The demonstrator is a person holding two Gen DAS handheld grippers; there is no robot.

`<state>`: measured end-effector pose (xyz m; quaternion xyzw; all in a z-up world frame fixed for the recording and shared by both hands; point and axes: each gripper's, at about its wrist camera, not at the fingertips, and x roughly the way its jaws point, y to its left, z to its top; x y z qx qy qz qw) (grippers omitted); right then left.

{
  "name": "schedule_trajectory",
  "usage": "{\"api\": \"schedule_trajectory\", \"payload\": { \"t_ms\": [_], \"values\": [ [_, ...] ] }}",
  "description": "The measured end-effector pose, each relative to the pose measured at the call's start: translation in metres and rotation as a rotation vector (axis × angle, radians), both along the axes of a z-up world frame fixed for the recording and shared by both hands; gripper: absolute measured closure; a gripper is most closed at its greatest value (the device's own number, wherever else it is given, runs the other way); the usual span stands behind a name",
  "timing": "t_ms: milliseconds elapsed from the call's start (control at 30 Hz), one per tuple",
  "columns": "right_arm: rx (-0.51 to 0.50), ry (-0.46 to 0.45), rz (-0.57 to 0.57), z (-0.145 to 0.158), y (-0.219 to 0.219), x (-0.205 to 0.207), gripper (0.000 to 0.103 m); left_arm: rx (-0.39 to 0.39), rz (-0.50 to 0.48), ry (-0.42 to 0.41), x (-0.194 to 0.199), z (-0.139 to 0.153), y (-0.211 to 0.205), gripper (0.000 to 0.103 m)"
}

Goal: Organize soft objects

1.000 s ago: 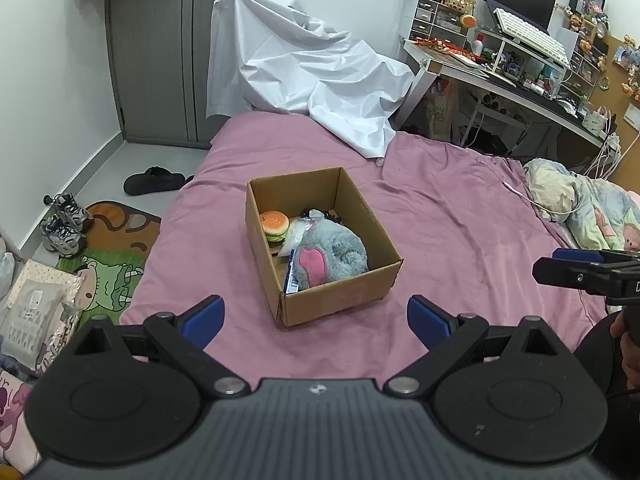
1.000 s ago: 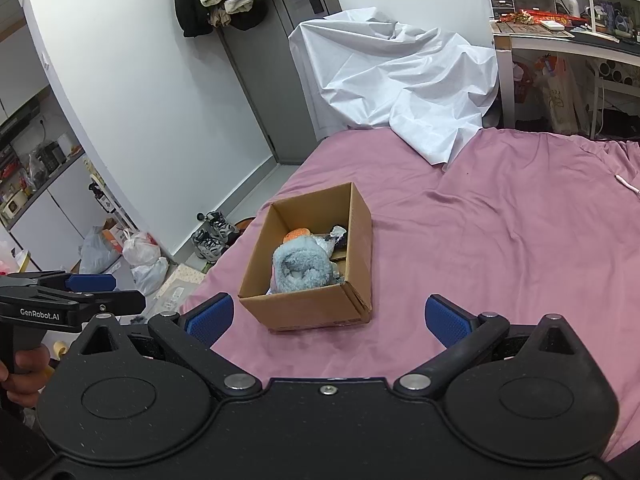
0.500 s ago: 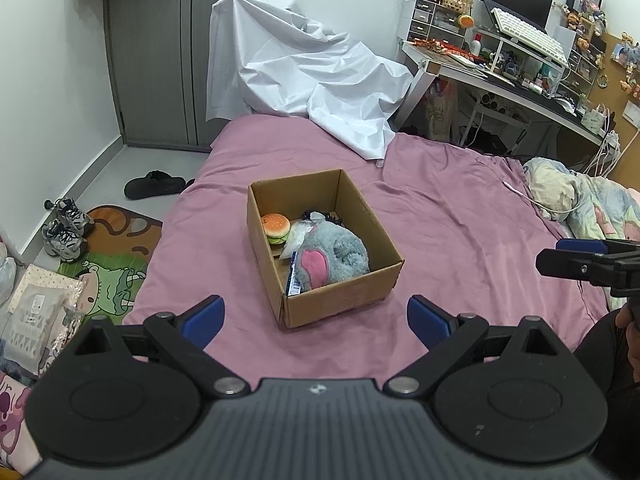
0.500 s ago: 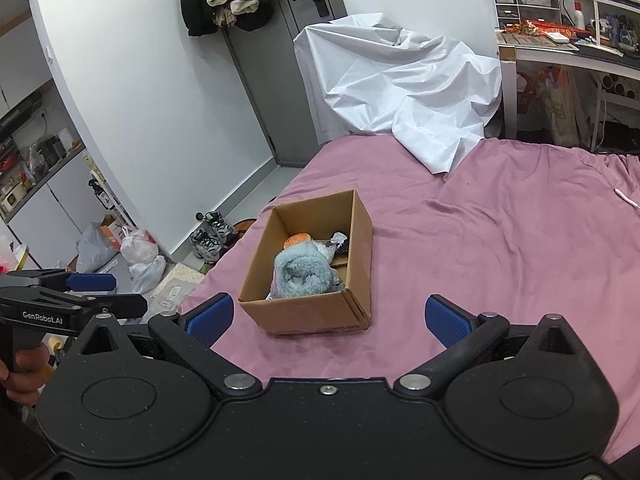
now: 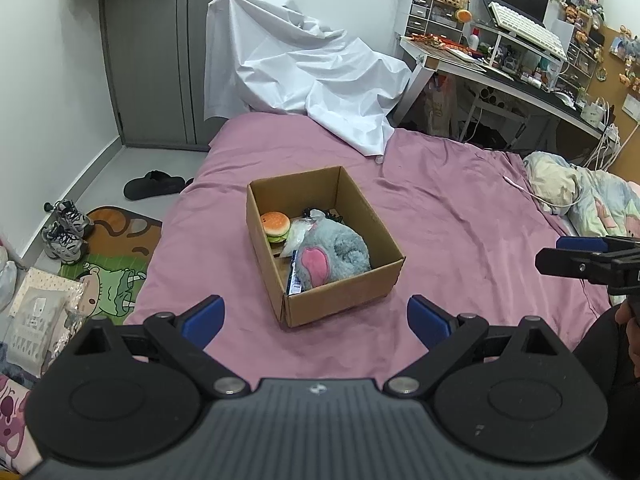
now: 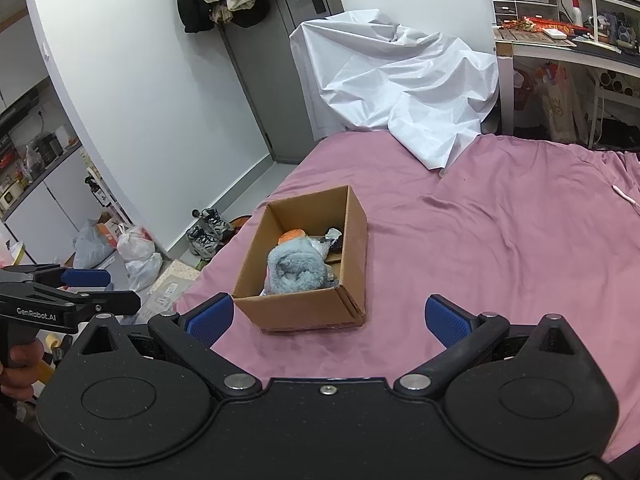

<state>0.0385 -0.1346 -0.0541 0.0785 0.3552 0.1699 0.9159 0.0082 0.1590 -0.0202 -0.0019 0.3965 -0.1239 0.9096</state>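
Your left gripper and right gripper both hang over the near edge of the bed, fingers spread wide and holding nothing. Just past them, the cardboard box sits on the pink sheet. Inside lie a fluffy grey plush toy and, farther left, a toy burger.
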Motion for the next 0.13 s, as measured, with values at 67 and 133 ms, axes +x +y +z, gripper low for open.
{"api": "schedule_trajectory", "payload": {
  "t_ms": [67,133],
  "values": [
    [0.001,0.002,-0.003,-0.0011,-0.0024,0.0001,0.000,0.005,-0.008,-0.002,-0.0001,-0.0002,-0.0023,0.006],
    [0.001,0.004,-0.006,-0.0028,-0.0042,0.0009,0.000,0.011,-0.018,-0.004,0.0001,-0.0003,-0.0041,0.006]
  ]
}}
